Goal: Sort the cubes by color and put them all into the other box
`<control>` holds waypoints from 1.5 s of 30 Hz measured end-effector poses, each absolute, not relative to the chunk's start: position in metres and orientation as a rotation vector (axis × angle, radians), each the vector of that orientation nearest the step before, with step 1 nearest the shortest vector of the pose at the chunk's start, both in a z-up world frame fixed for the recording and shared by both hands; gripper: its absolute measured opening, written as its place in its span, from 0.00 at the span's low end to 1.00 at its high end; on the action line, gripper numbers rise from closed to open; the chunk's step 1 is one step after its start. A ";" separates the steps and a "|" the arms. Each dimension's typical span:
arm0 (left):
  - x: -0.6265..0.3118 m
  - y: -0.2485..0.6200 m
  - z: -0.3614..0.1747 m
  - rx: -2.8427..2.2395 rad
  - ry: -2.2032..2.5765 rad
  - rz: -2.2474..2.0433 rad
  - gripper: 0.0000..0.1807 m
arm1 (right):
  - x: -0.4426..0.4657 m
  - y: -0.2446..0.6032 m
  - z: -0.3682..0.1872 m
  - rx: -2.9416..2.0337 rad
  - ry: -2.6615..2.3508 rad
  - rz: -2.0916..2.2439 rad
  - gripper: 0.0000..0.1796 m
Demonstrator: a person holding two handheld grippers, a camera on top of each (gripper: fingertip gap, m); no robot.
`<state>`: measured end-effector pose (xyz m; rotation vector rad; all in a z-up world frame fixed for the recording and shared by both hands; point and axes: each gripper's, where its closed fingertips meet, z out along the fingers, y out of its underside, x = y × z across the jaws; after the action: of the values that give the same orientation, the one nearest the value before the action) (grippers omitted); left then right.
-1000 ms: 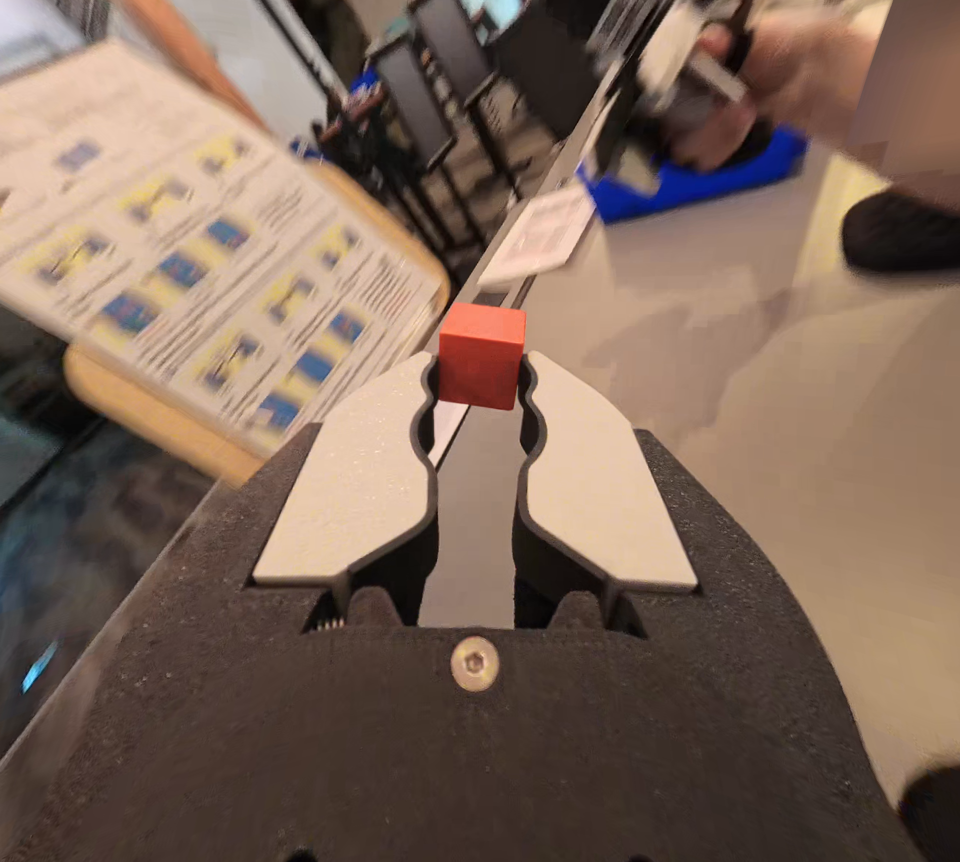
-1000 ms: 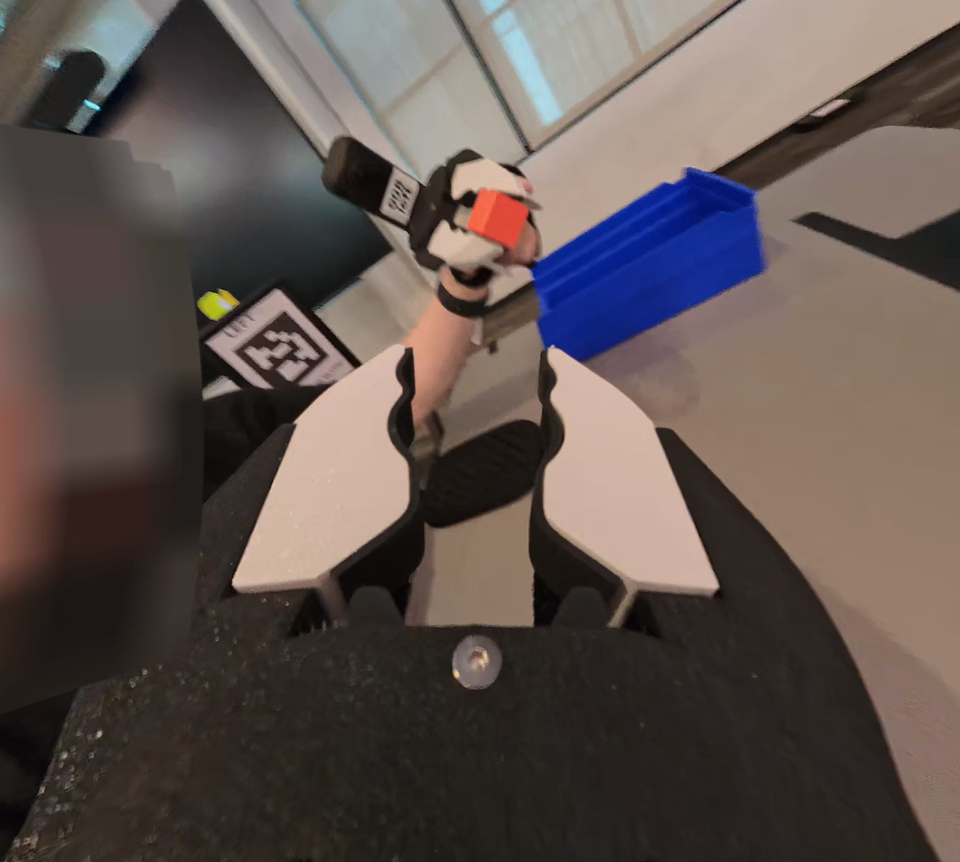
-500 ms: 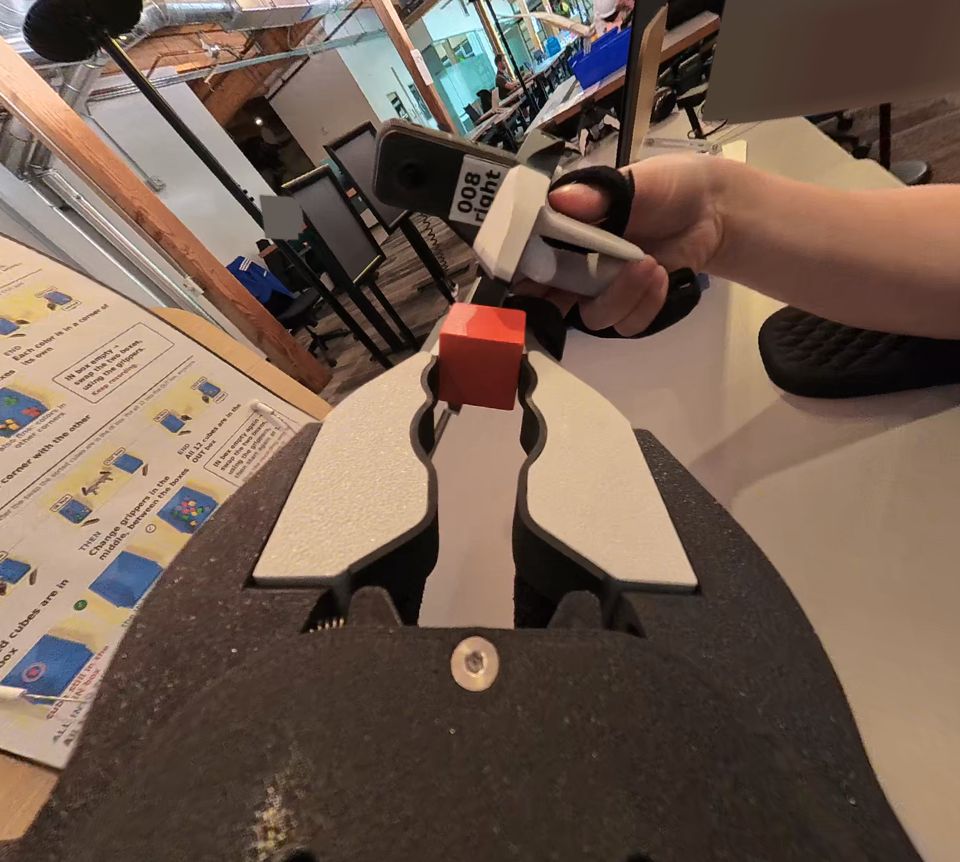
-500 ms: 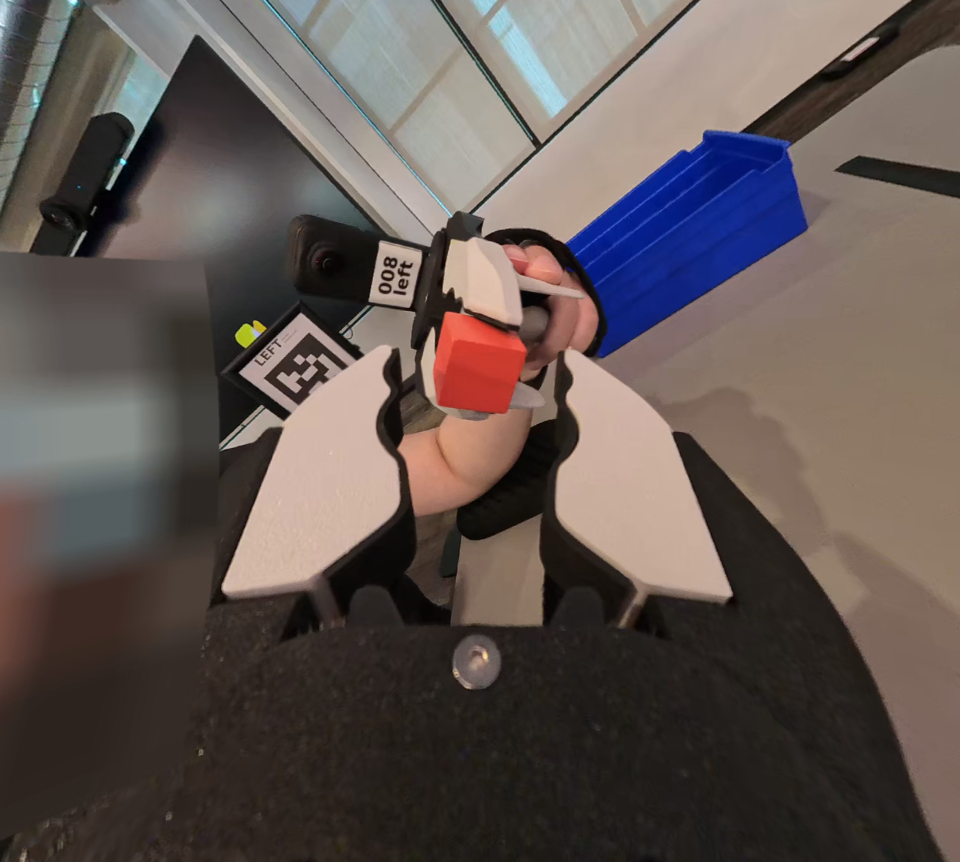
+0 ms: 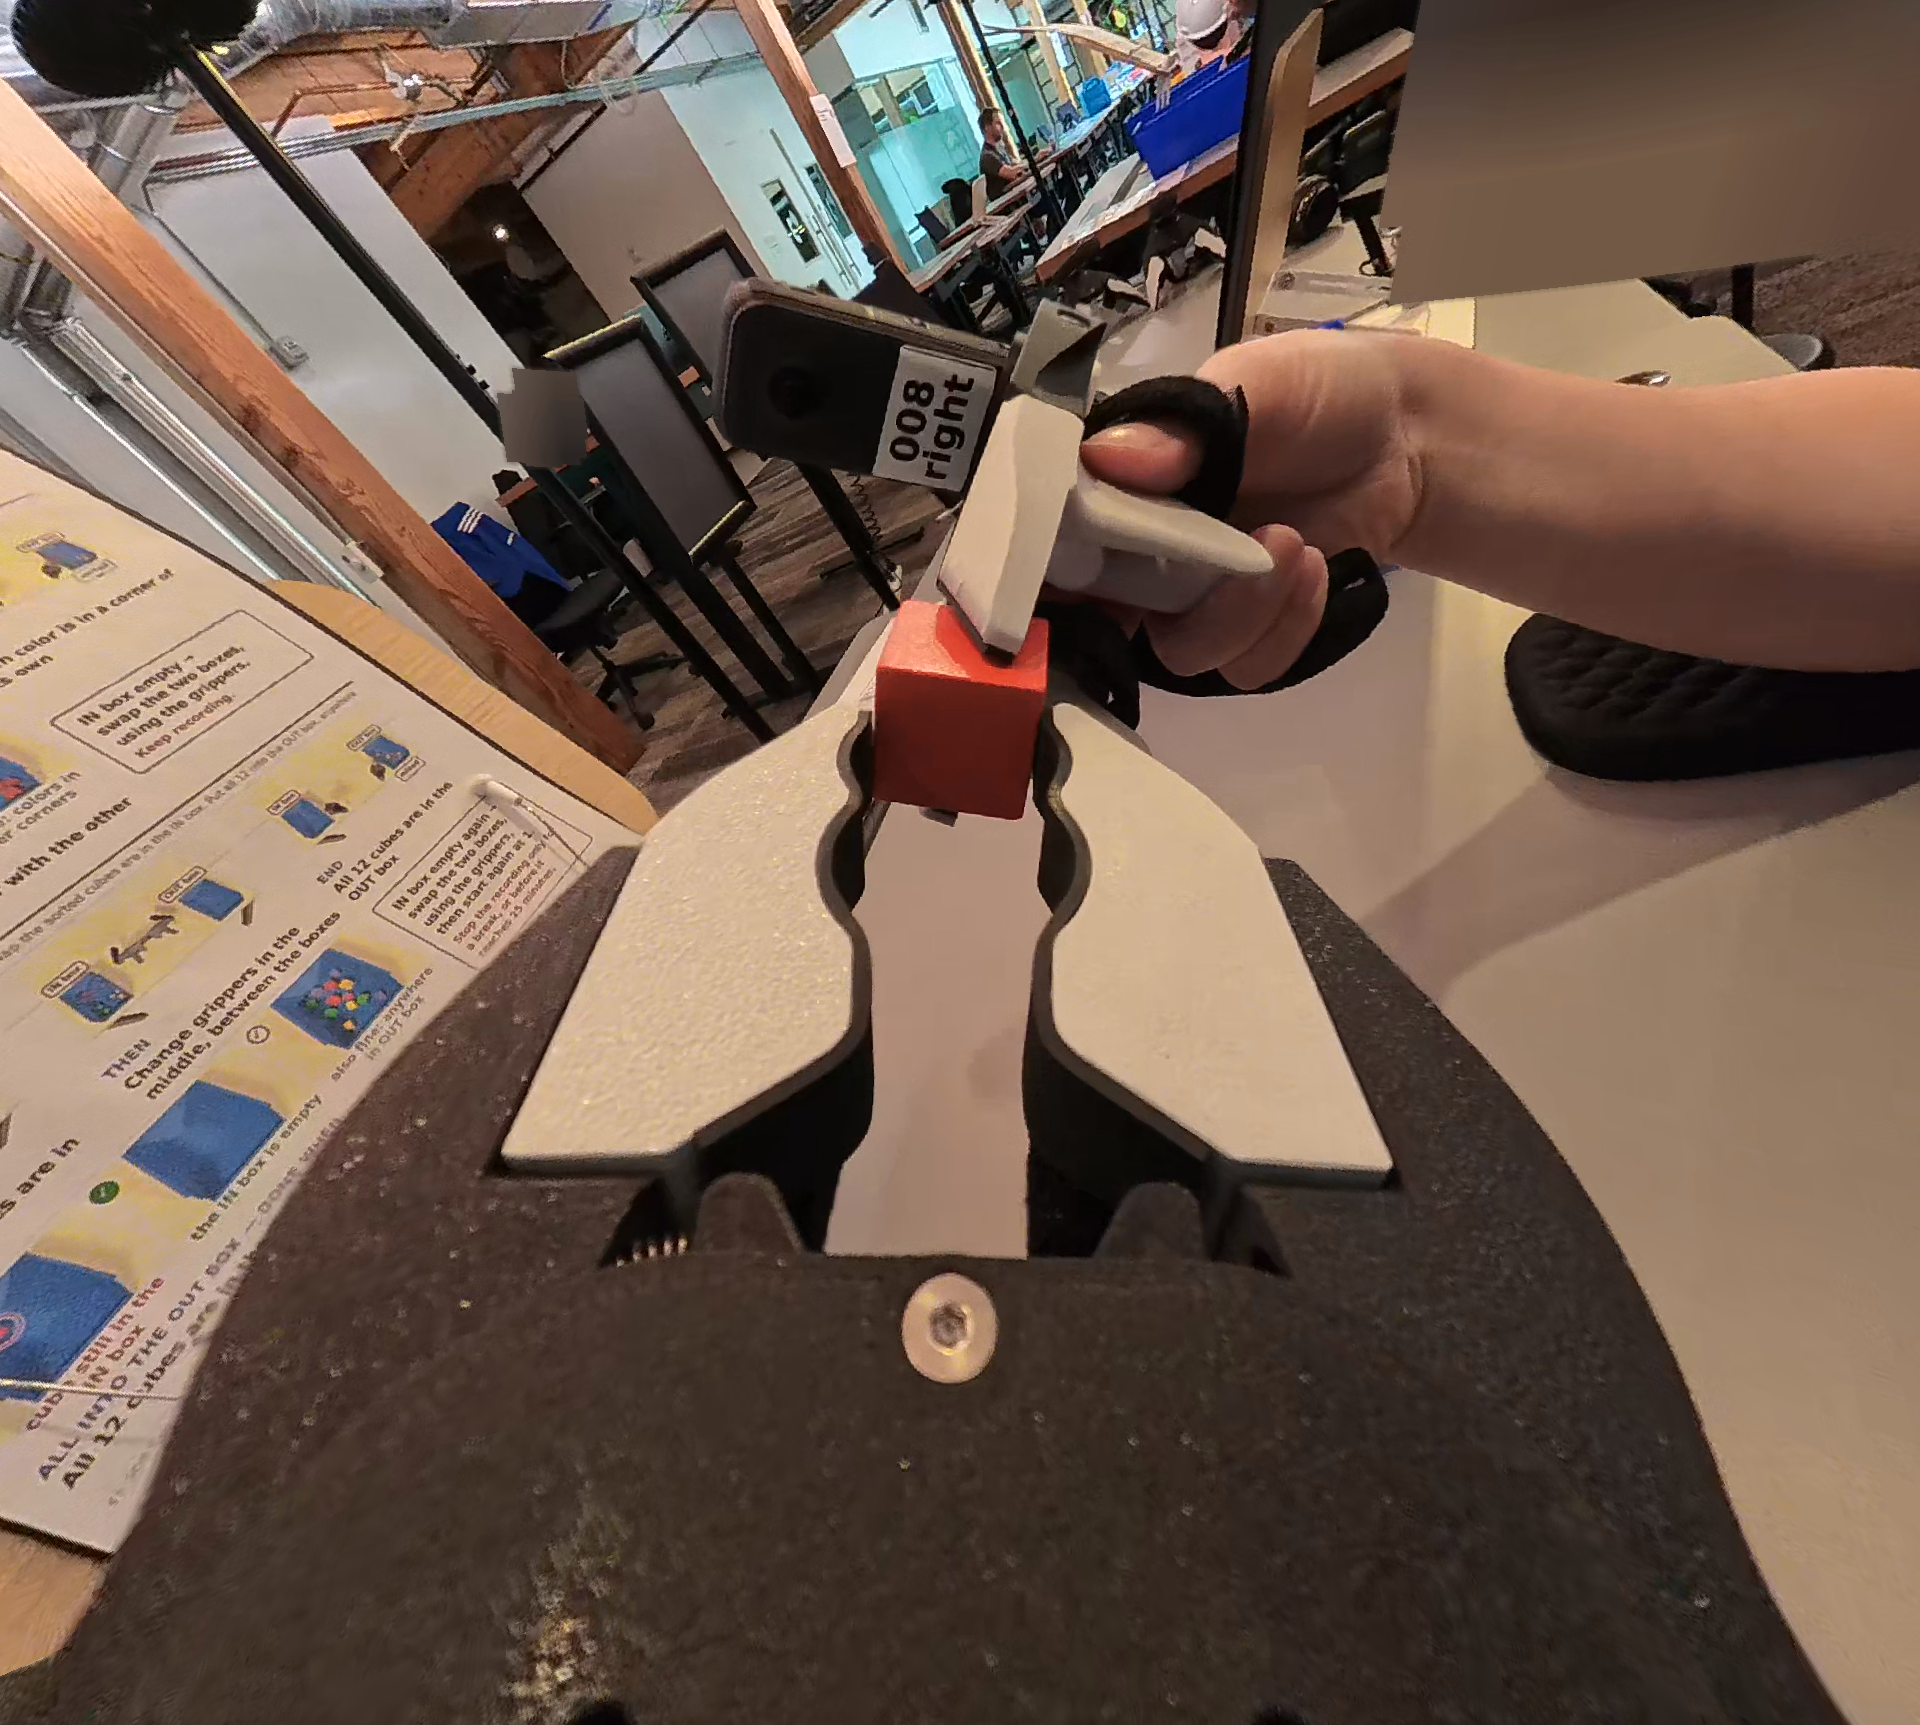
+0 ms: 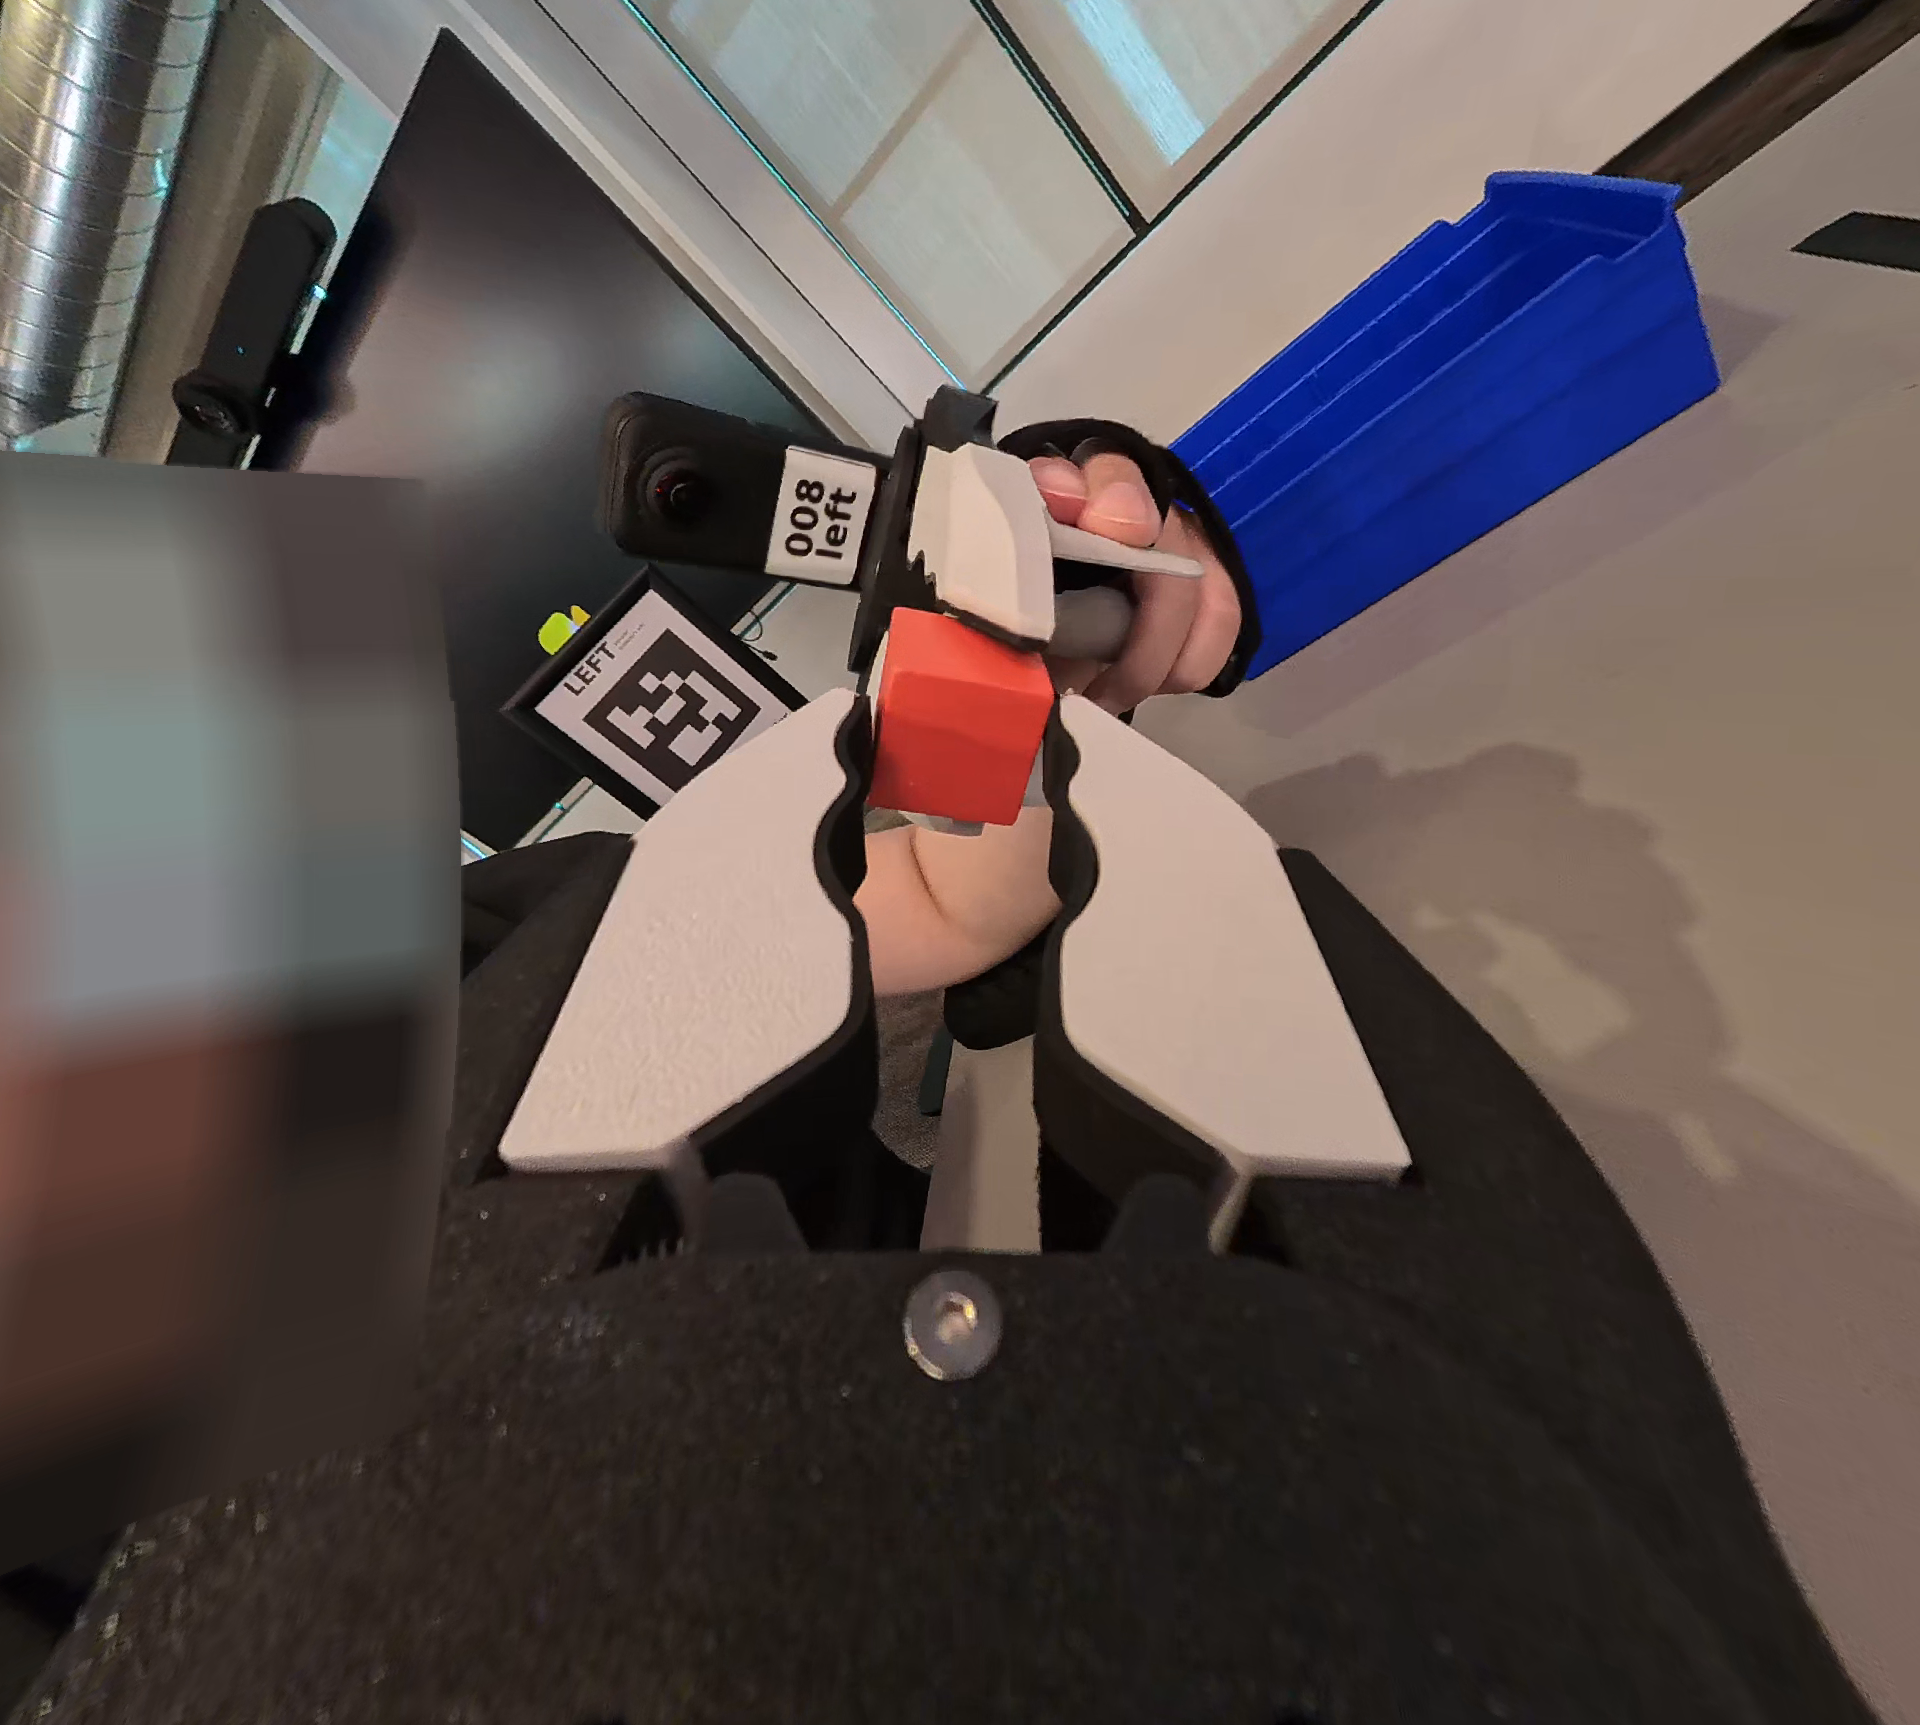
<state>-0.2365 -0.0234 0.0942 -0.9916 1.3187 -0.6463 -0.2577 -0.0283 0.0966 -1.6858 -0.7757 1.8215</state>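
The red cube (image 5: 958,725) hangs in mid-air above the desk (image 5: 1662,1000), pinched by the left tool (image 5: 951,756) and the right tool (image 6: 956,756) from crossed directions, apparently a handover toward the blue box (image 6: 1455,428).

Each camera sits behind its own gripper, looking forward along the jaws. The two views face each other at close range: the left one looks across the worktop (image 5: 1558,1000) into an open office, the right one toward windows (tilted). Both share the red cube (image 5: 956,730) (image 6: 956,745) between them.
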 end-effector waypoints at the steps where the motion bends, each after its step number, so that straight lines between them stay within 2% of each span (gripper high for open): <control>1: -0.236 -0.022 0.093 -1.005 1.311 -0.640 0.16 | -0.257 -0.027 0.095 -1.683 -0.772 1.831 0.17; 4: -0.237 -0.015 0.086 -1.061 1.291 -0.599 0.17 | -0.254 -0.021 0.090 -1.680 -0.757 1.850 0.16; 10: -0.246 0.011 0.081 -1.217 1.222 -0.484 0.32 | -0.230 0.005 0.081 -1.708 -0.669 1.783 0.16; 15: -0.266 0.038 0.086 -1.307 1.100 -0.276 0.32 | -0.194 0.019 0.092 -1.692 -0.583 1.702 0.16; 21: -0.293 0.073 0.094 -1.477 0.794 -0.202 0.28 | -0.137 0.014 0.119 -1.719 -0.538 1.493 0.16; 30: -0.309 0.092 0.084 -1.569 0.668 -0.133 0.28 | 0.014 -0.002 0.128 -2.010 -0.383 0.970 0.16; 38: -0.307 0.098 0.069 -1.614 0.683 -0.107 0.28 | 0.131 -0.033 0.084 -2.324 -0.192 0.689 0.16; 45: -0.306 0.094 0.075 -1.603 0.678 -0.136 0.27 | 0.200 -0.060 0.000 -2.615 -0.012 0.411 0.16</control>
<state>-0.3056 0.0939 0.0753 -1.6035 0.6779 -0.1358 0.1999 -0.0604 -0.0002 -2.6154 -0.0115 0.4108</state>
